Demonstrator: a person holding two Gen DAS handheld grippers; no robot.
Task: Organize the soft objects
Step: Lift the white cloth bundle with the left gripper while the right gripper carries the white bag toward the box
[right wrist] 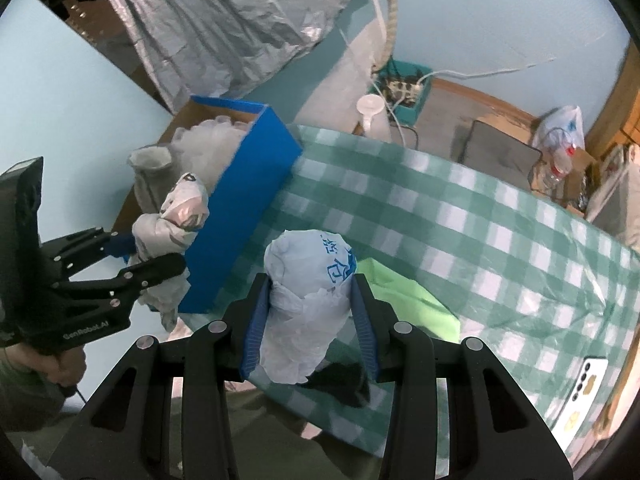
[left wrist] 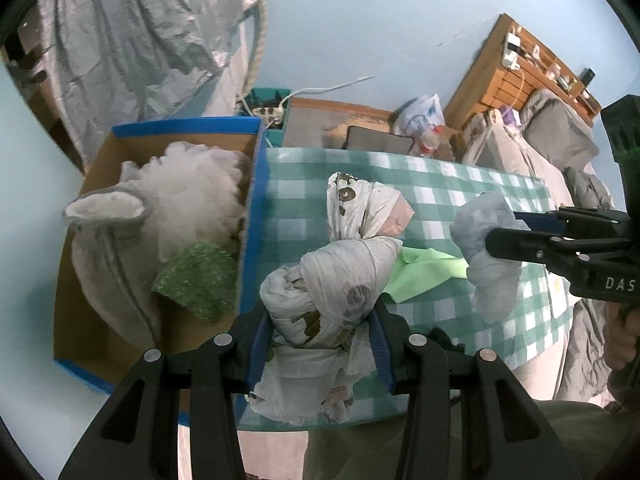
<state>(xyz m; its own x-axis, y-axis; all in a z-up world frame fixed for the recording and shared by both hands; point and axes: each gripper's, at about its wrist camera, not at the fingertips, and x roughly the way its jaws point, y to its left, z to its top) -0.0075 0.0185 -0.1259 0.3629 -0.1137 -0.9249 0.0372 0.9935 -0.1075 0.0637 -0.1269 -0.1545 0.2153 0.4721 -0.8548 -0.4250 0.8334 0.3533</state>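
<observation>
My left gripper [left wrist: 322, 320] is shut on a knotted white patterned plastic bag [left wrist: 340, 276], held above the front of the checkered table [left wrist: 440, 176], just right of the blue-edged cardboard box [left wrist: 252, 216]. The same bag shows in the right wrist view [right wrist: 168, 232], beside the box [right wrist: 248, 200]. My right gripper [right wrist: 310, 312] is shut on a pale blue plastic bag with blue print [right wrist: 308, 304]; it also shows in the left wrist view [left wrist: 488, 252]. The box holds a grey plush [left wrist: 108, 256], white fluffy stuffing [left wrist: 192, 196] and a green sponge-like piece [left wrist: 196, 280].
A light green cloth [left wrist: 424, 268] lies on the tablecloth between the two bags. A black object [right wrist: 340, 380] sits under the right gripper. A phone [right wrist: 584, 392] lies at the table's right edge. Silver fabric [left wrist: 132, 40], a power strip and a wooden headboard stand behind.
</observation>
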